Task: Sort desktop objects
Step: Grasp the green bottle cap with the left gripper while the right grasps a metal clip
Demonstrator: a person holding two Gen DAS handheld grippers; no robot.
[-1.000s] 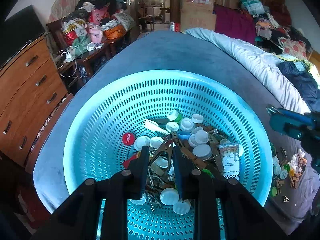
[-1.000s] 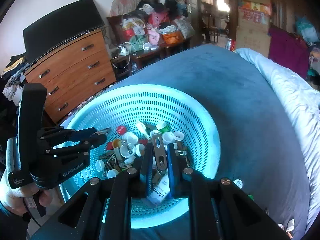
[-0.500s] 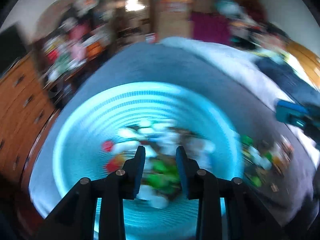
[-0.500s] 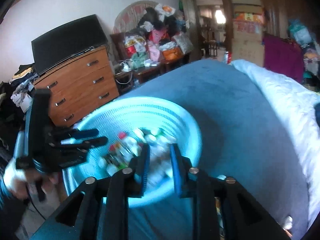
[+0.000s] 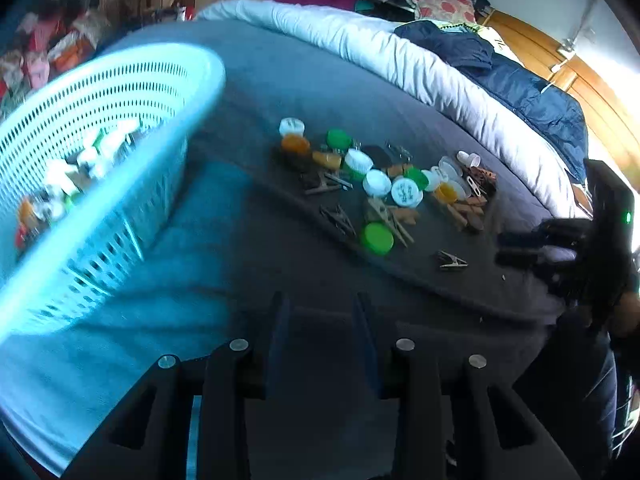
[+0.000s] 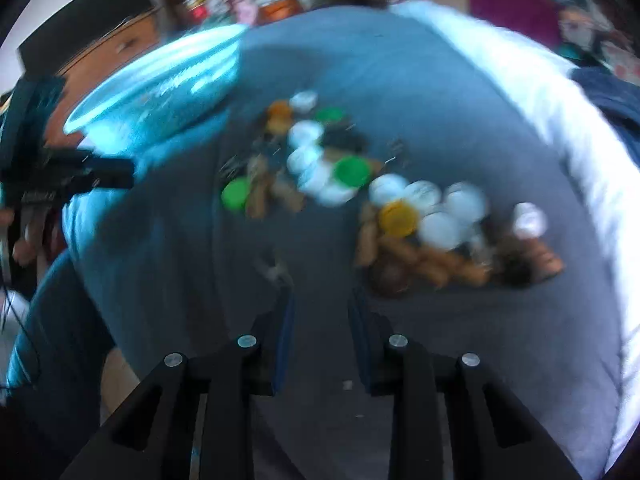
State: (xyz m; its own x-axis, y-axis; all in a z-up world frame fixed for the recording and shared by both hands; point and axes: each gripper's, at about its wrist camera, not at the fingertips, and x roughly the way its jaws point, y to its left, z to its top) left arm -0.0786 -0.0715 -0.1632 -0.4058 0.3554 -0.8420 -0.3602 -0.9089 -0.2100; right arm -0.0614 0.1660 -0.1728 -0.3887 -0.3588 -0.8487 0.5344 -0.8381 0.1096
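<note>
- Cluttered bedroom; grey bed cover [image 5: 320,80] serves as work surface, white duvet [image 5: 400,60] bunched along far edge.
- Turquoise perforated basket [image 5: 100,128] at left of left wrist view, already holding caps and clips.
- Loose pile of bottle caps and clothespins [image 5: 384,188] spread on bed cover, ahead and to the right of left hand-held gripper [image 5: 320,308], basket well apart on the other side.
- Pile's long axis running left to right across both views; lone metal clip [image 5: 450,261] lying apart at near right edge.
- Left hand-held gripper: narrow gap, nothing between fingers.
- Right hand-held gripper [image 6: 320,300]: narrow gap too, empty; pile directly ahead, small clip [image 6: 274,268] just beyond left fingertip, though blurred.
- Right one judged nearer to pile; likely first to pick.
- Versus a second ago: both then over basket, each clamped on a clip; now both swung off basket toward pile, clips gone, jaws slightly parted.
- Heavy motion blur in right wrist view.
</note>
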